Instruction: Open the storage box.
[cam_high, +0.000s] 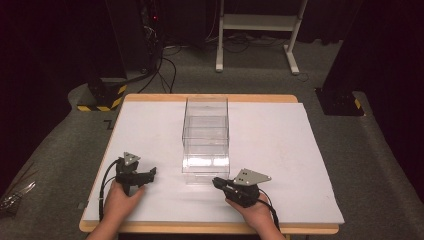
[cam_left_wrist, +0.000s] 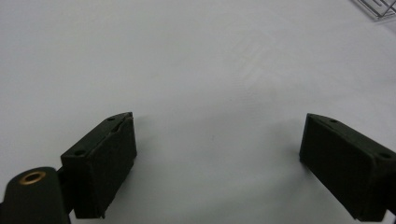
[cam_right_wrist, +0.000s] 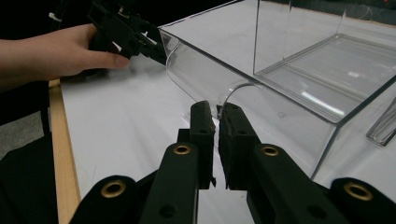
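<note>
A glossy clear plastic box (cam_high: 206, 137) stands on a smooth matt white sheet (cam_high: 280, 150) over a wooden table (cam_high: 210, 228), flanked by matt black grippers, left (cam_high: 150, 173) and right (cam_high: 218, 182), with brass-coloured rivets and grey metal plates.

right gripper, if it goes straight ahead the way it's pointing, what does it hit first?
Probably the near wall of the clear plastic box: the right gripper, jaws shut, points at its rounded front edge, with only white table cover between. Exact gap unclear.
</note>
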